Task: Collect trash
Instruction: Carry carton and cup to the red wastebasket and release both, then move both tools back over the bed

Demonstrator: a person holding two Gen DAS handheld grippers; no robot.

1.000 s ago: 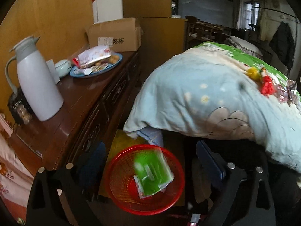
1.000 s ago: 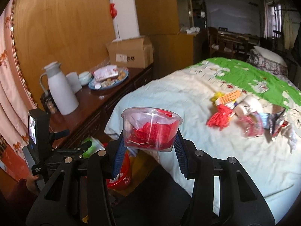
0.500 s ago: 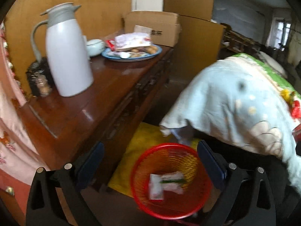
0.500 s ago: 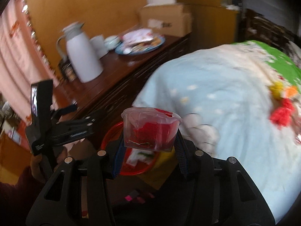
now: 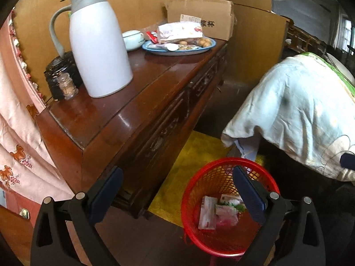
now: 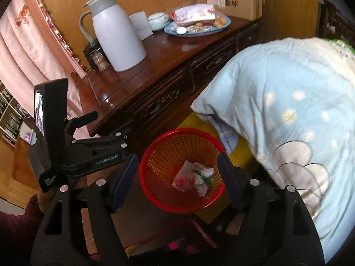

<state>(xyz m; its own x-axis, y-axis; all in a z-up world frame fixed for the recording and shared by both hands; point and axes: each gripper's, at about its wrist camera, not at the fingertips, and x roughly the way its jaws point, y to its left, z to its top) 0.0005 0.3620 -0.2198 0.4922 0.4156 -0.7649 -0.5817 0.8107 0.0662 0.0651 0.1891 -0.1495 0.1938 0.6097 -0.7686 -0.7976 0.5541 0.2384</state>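
Plastic cup gone from right gripper [image 6: 177, 177], jaws opening, empty, over red basket [image 6: 155, 153]; left gripper [image 5: 177, 190] wide

I see the basket [image 6: 159, 153], a round red plastic mesh one, standing upright on the floor with its mouth open, partly on a yellow mat, between the dark wooden cabinet and the hanging corner of the pale blue quilt. At its bottom lies the trash [image 6: 195, 177]: a few crumpled clear and white wrappers, one showing red inside and one with a bit of green print, heaped loosely together. From my left camera the same basket [image 5: 199, 190] sits low at the right with the wrappers [image 5: 218, 211] flat on its floor.
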